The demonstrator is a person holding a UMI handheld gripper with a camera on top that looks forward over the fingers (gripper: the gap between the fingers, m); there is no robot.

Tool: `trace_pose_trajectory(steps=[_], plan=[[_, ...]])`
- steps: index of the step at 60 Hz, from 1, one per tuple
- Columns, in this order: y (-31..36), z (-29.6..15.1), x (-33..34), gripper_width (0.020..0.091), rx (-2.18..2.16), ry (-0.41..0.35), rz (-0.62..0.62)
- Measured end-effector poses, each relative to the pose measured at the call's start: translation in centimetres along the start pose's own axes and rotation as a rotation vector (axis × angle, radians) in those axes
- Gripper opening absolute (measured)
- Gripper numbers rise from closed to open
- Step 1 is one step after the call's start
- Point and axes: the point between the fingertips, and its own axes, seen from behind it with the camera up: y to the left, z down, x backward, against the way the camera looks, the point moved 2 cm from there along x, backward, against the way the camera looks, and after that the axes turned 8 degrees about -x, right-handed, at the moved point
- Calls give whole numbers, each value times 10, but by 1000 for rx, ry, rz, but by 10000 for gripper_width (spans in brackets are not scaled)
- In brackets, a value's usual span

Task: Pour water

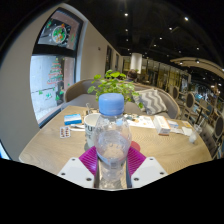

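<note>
No writing can be read: the poster [57, 33] on the wall and the bottle [111, 140] show only marks too small to make out.

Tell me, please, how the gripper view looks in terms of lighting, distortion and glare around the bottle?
Gripper view: strong fisheye bending curves the round table and ceiling lines; small ceiling spotlights light the room dimly, while the wall poster glows bright; the clear water bottle, held between the tongs, shows soft highlights; the potted plant behind stays reasonably sharp.
</note>
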Motion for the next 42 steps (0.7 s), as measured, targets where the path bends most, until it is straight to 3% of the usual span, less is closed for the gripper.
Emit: trace_pose_trajectory(steps=[10, 26, 37, 42], plan=[[-51, -59, -4, 357, 141, -42, 102], [-97, -130, -60, 359, 681, -31, 340], [-74, -140, -102, 354, 1126, -42, 393], [-69, -132, -119, 353, 1304, -9, 427]])
